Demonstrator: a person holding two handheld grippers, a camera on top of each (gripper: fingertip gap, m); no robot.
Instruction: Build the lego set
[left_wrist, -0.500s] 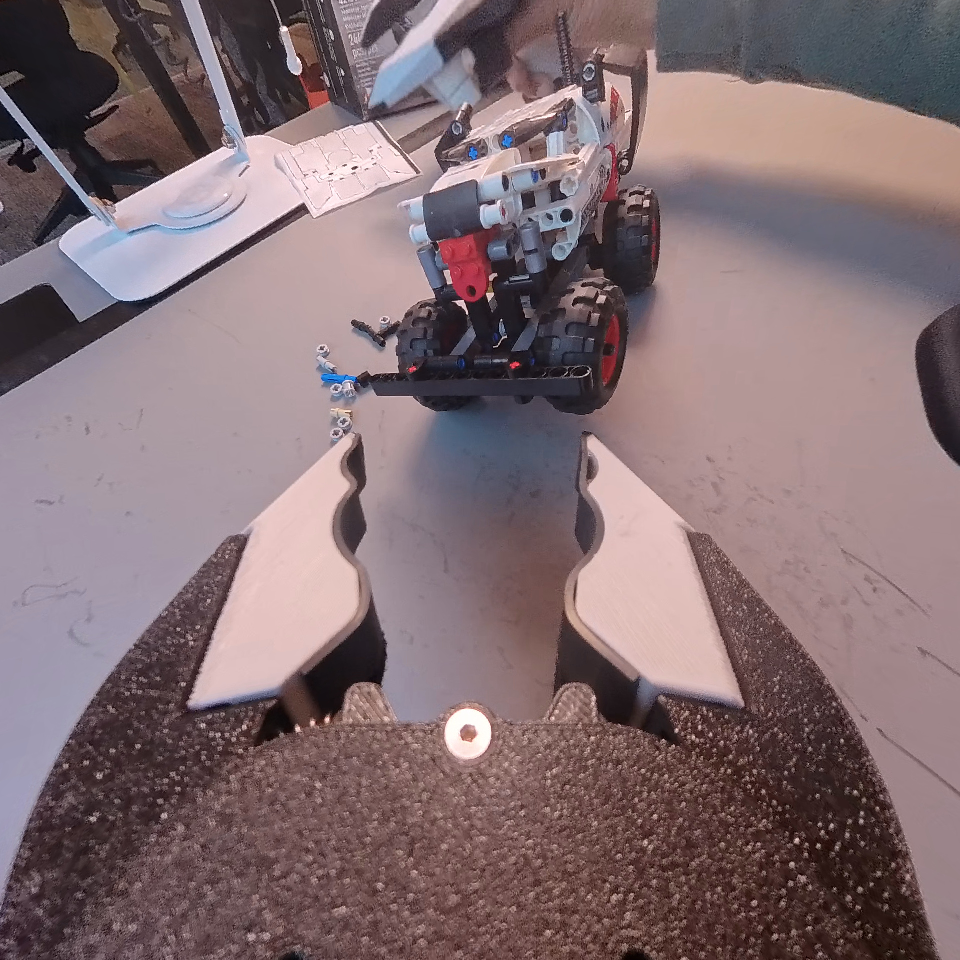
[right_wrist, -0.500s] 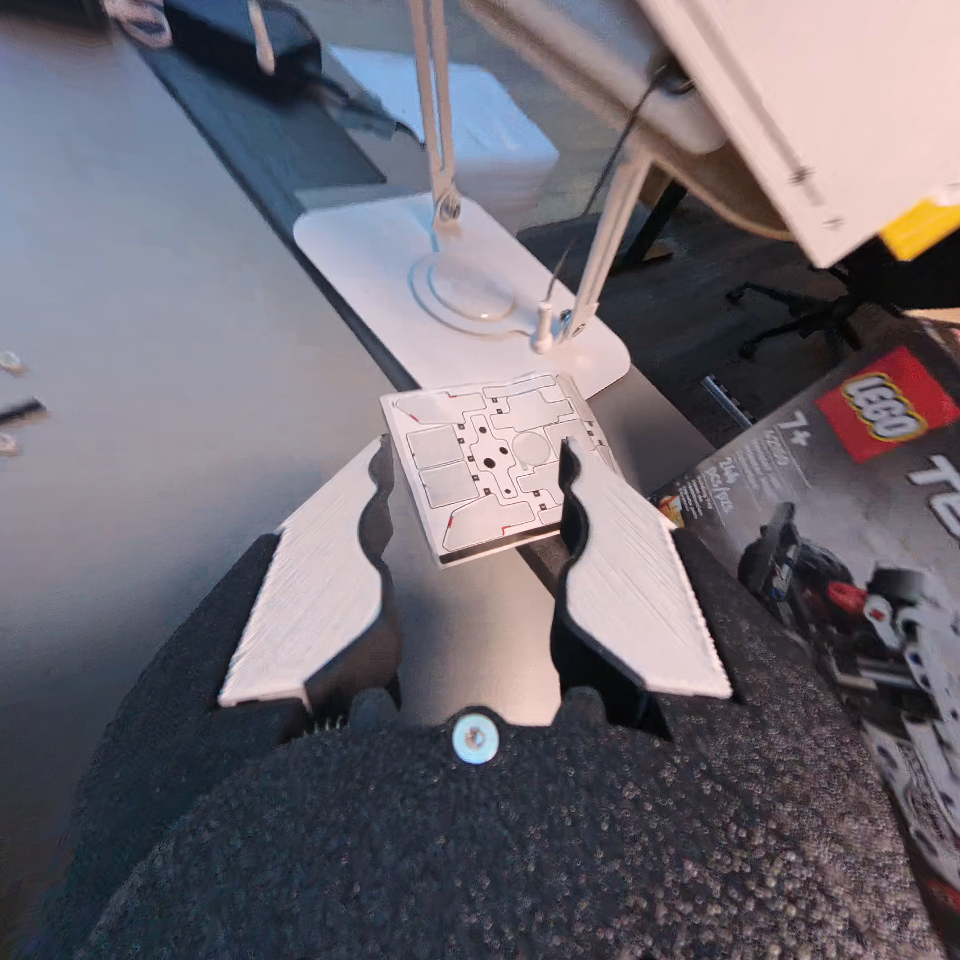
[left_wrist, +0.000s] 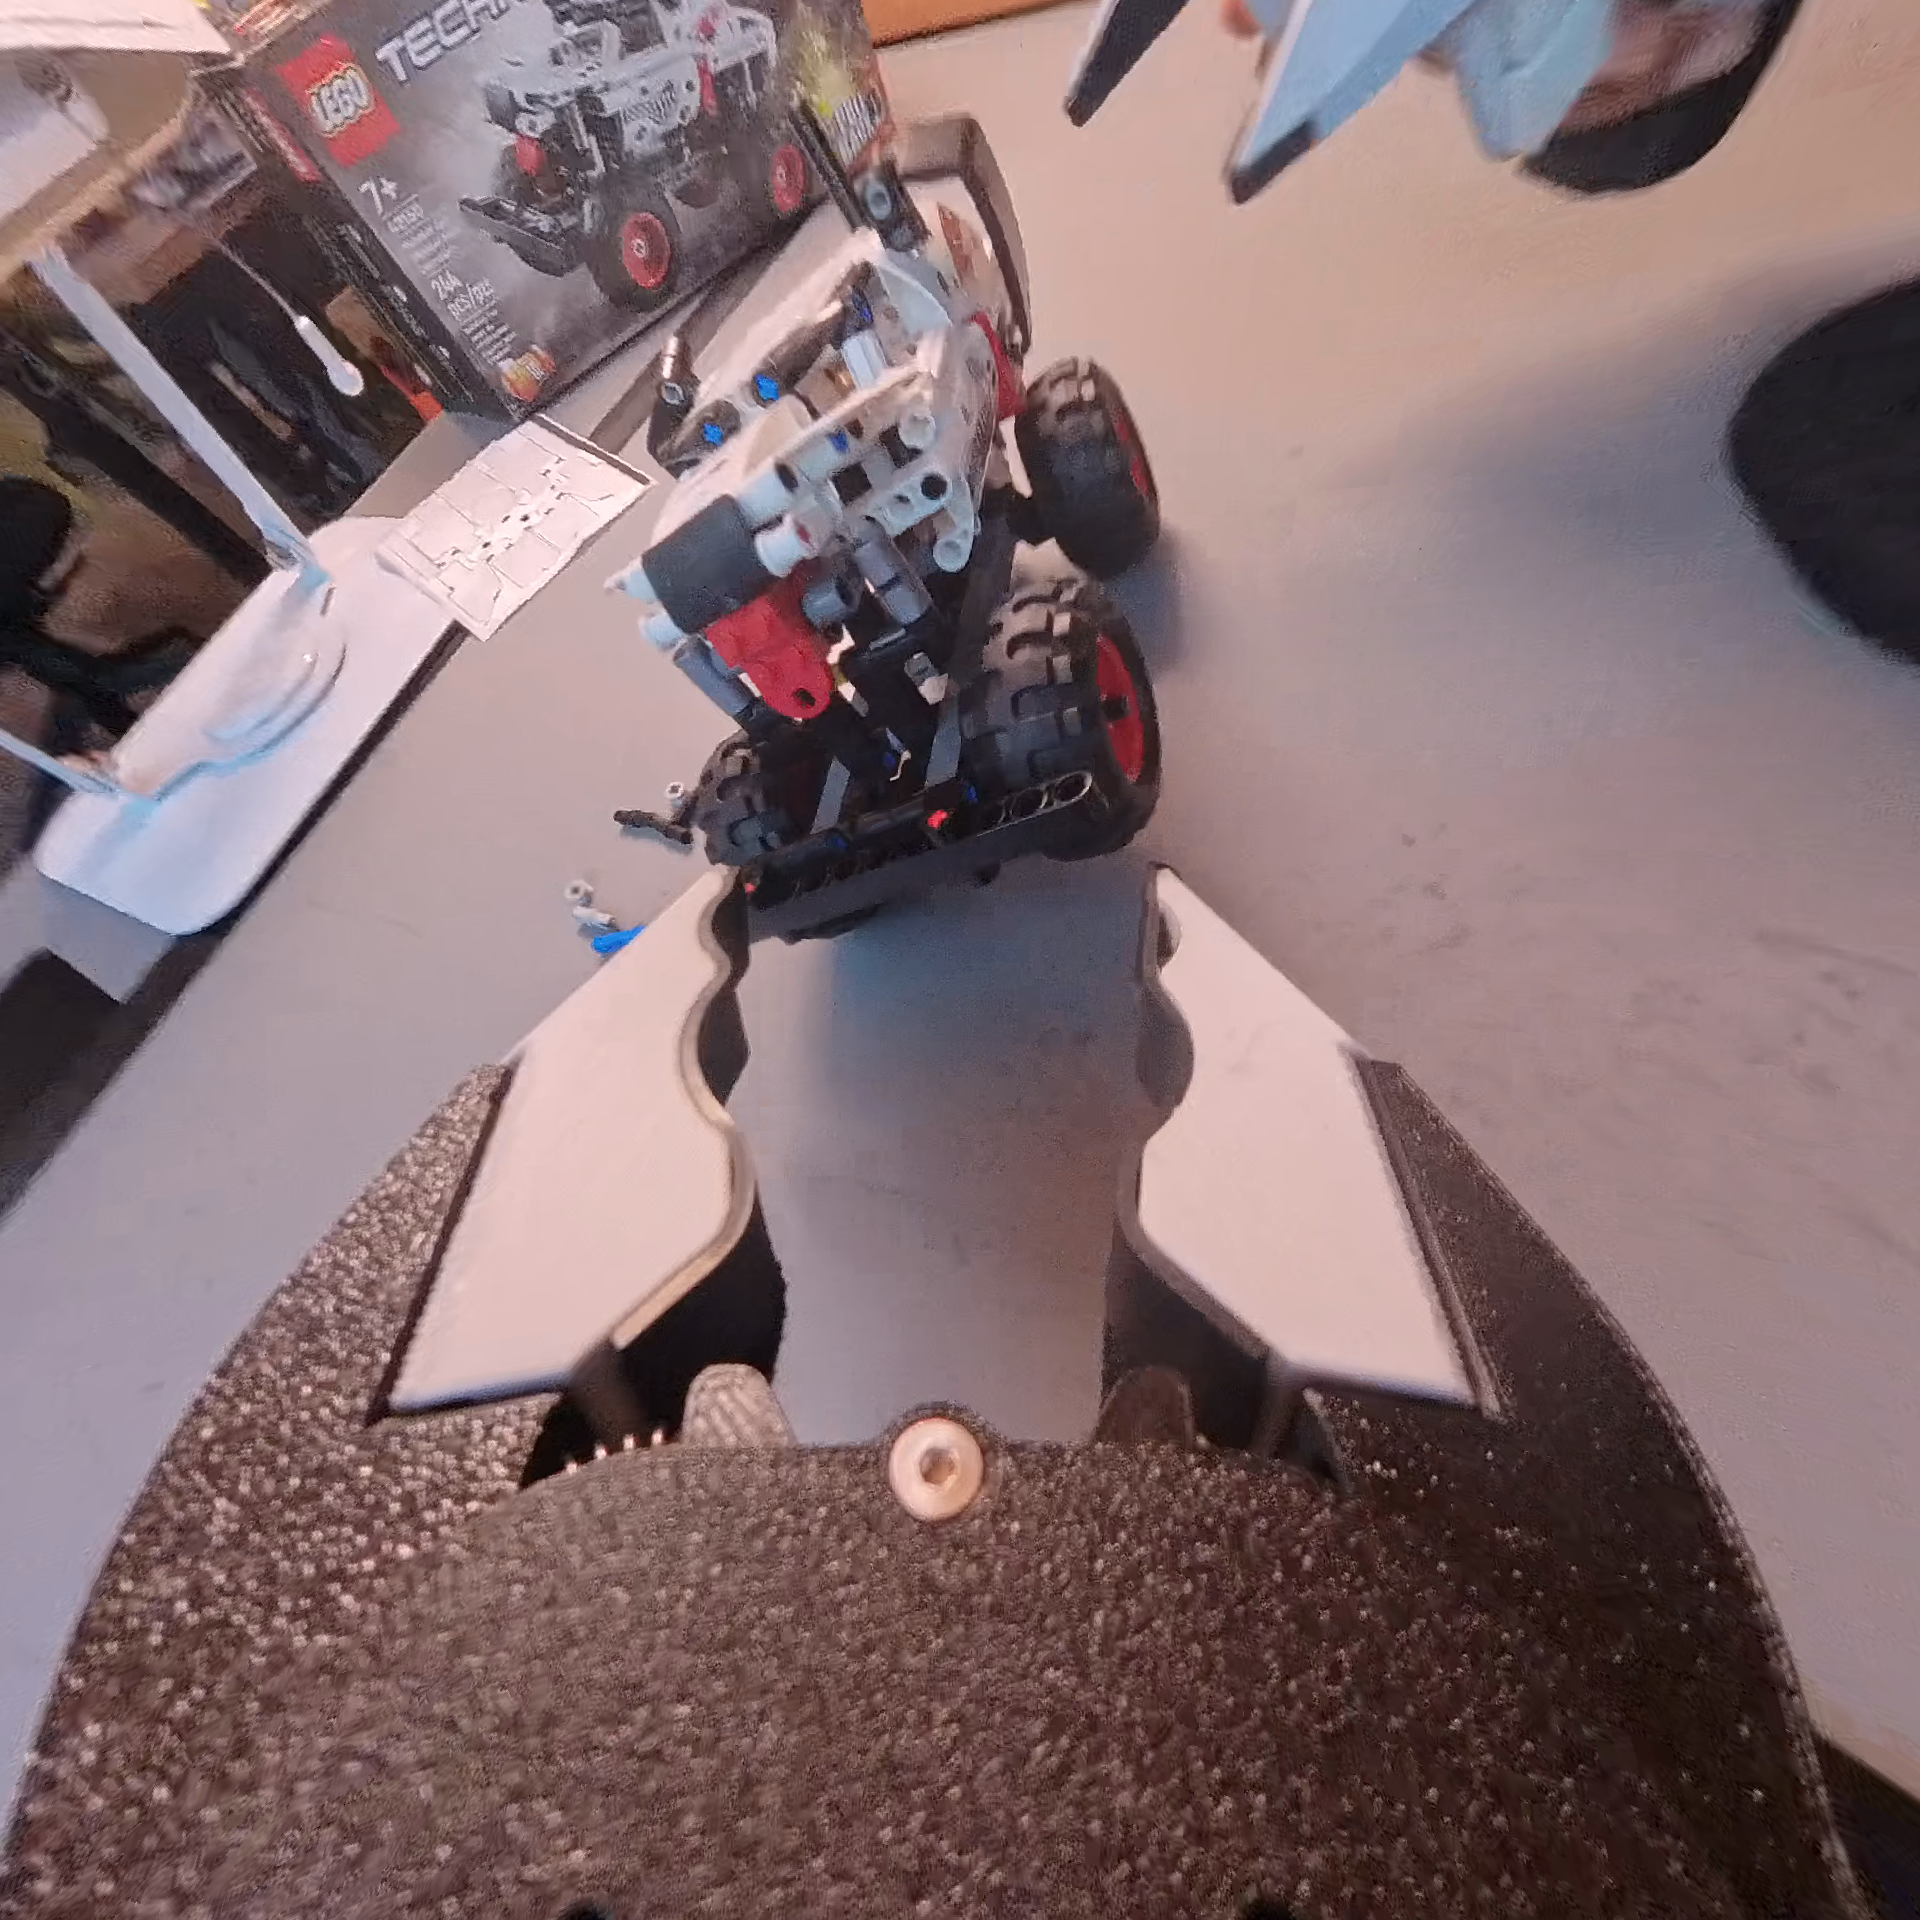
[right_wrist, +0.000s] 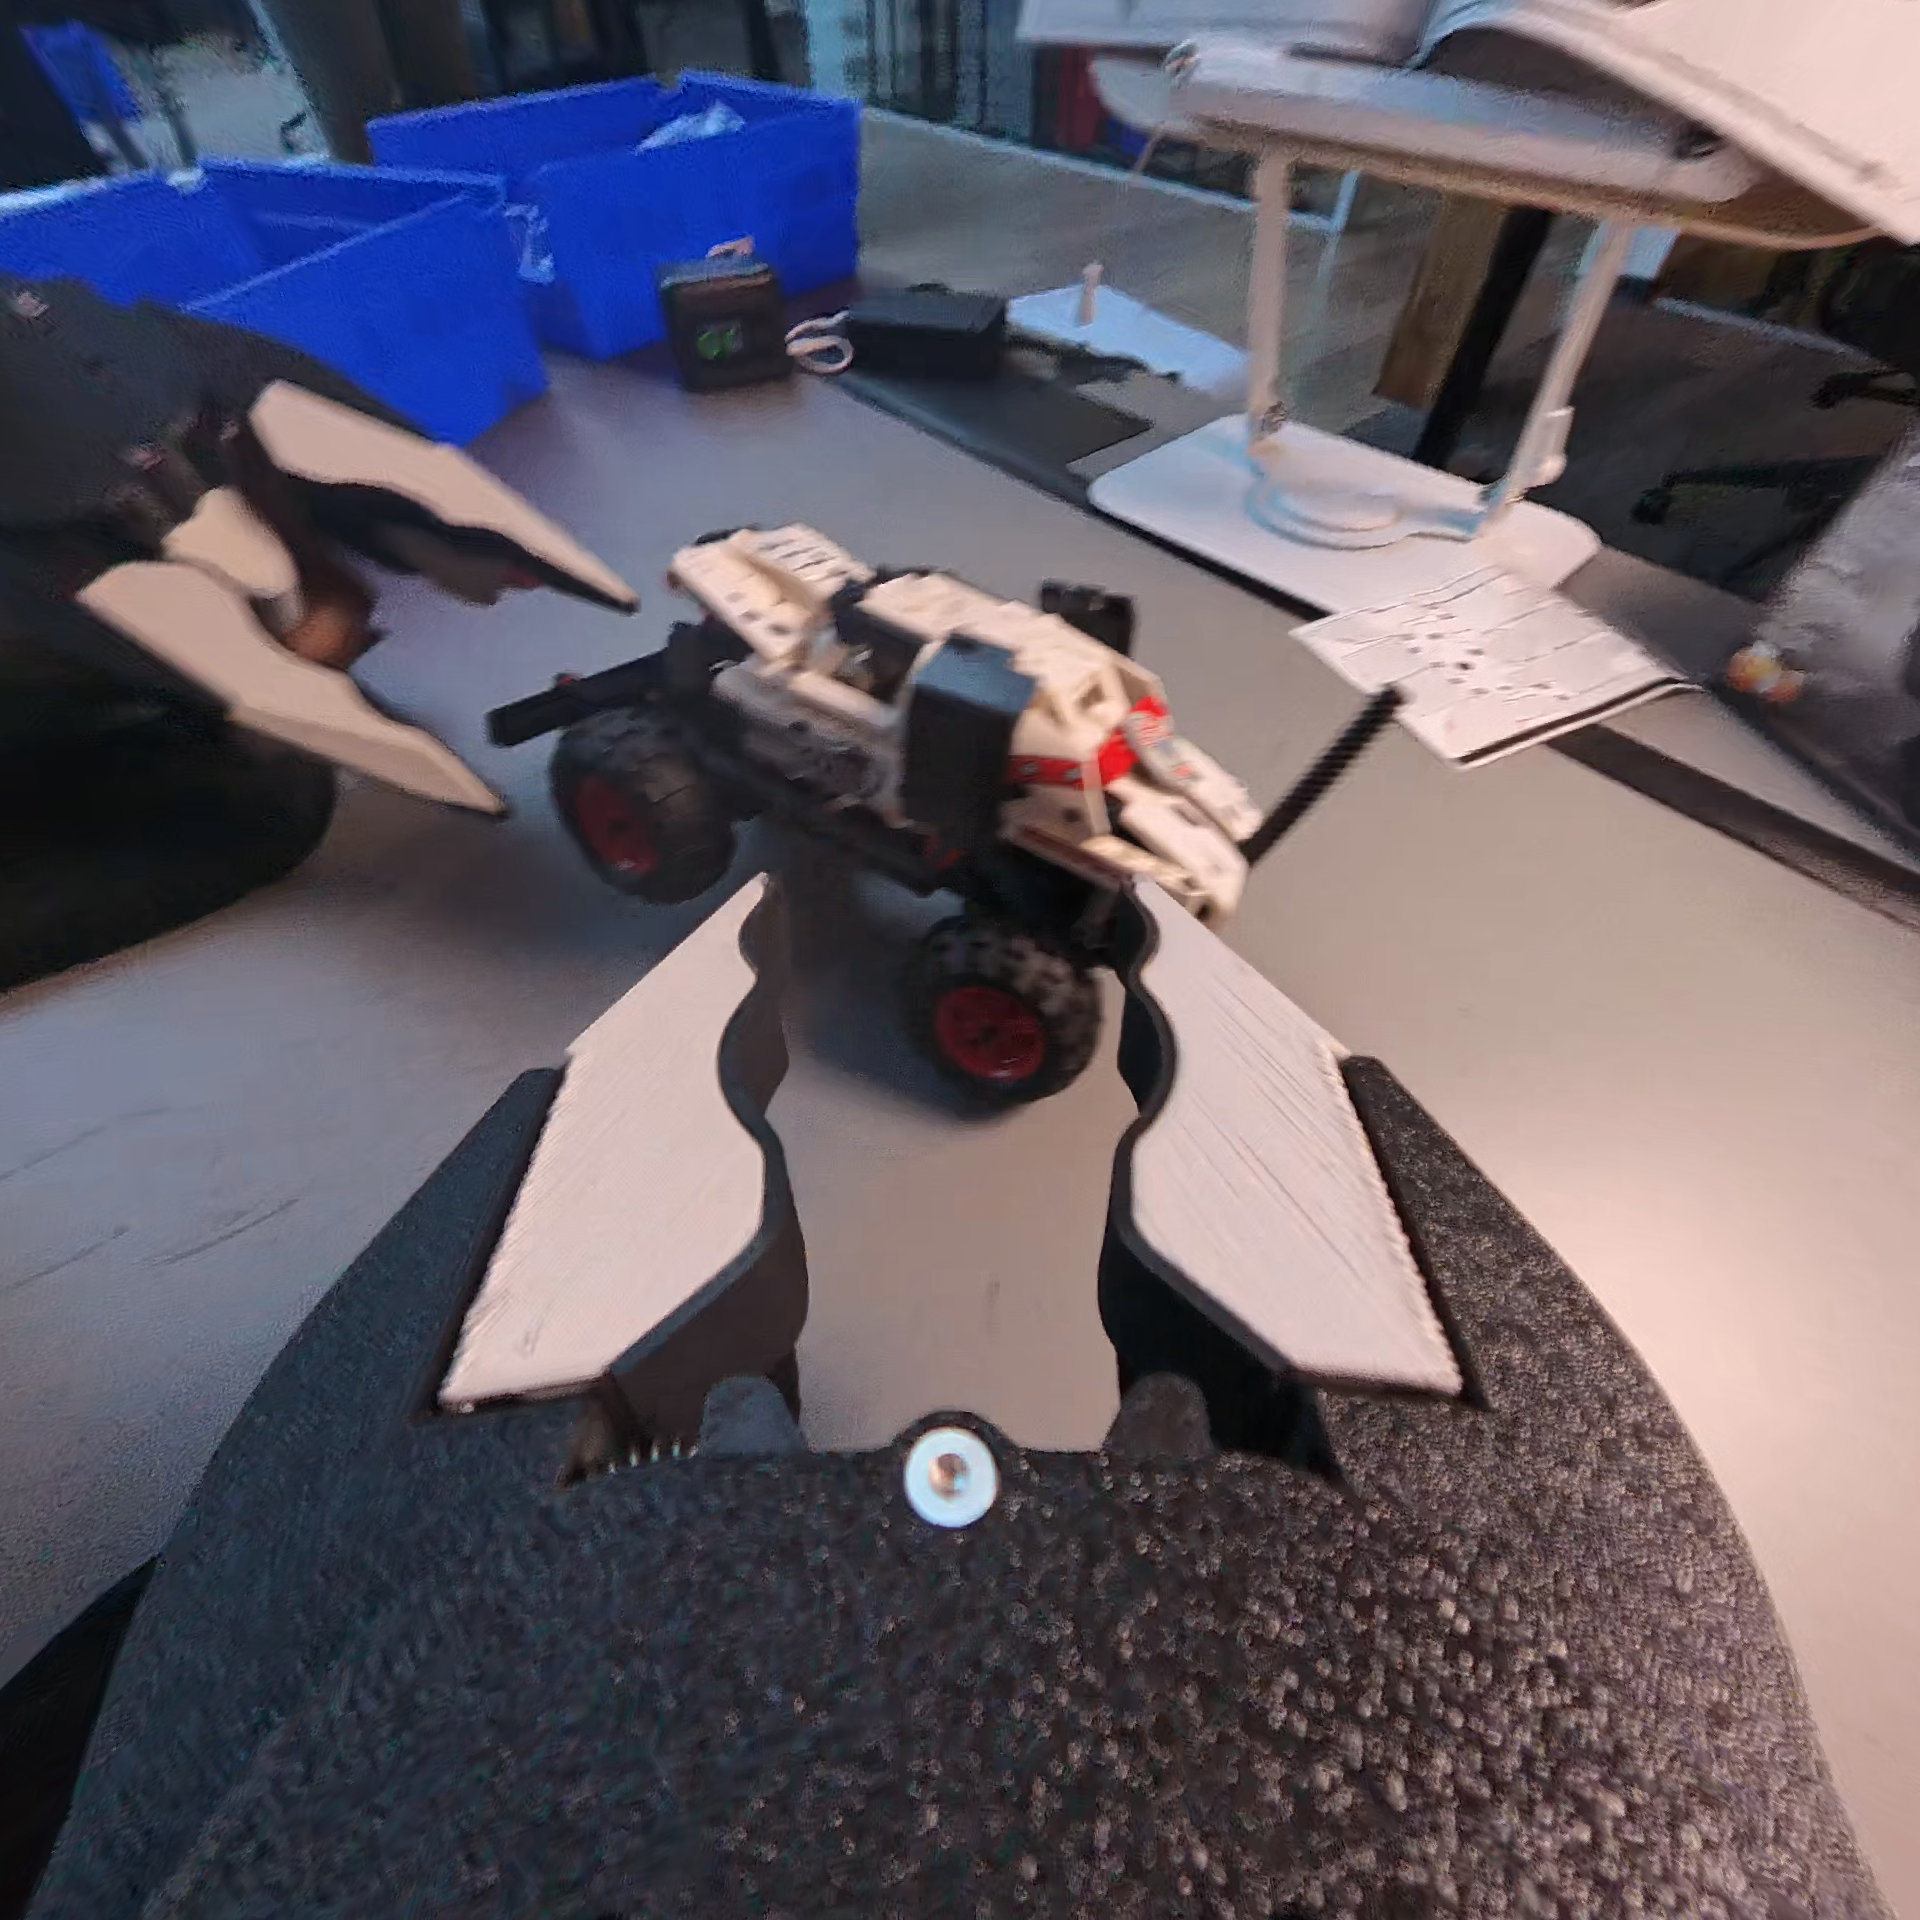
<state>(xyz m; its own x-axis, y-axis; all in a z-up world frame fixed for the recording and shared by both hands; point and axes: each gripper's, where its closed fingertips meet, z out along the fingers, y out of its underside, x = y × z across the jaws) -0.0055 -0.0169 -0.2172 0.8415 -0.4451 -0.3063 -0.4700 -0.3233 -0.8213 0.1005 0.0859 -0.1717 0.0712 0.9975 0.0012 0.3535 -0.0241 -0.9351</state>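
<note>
Here the lego truck (left_wrist: 894, 582) stands on the grey table (left_wrist: 1455, 935), a white body with red trim on black knobby tyres with red hubs, and it appears tilted in both views (the wide-angle lens and motion blur make the true lean hard to judge). The left gripper (left_wrist: 940, 894) hangs just in front of the truck's black front bar, its fingers spread apart with nothing between them. The right gripper (right_wrist: 951, 904) faces the truck's side, close to the near rear wheel (right_wrist: 997, 1023), its fingers likewise parted and empty. A few small loose pieces (left_wrist: 597, 914), grey and blue, lie on the table beside the truck's front wheel. Behind the truck sits the set's box (left_wrist: 540, 197), with a white sticker sheet (left_wrist: 509, 520) lying before it, partly over the flat white lamp base (left_wrist: 208, 727). Farther back in the right wrist view stand blue bins (right_wrist: 416, 239).
</note>
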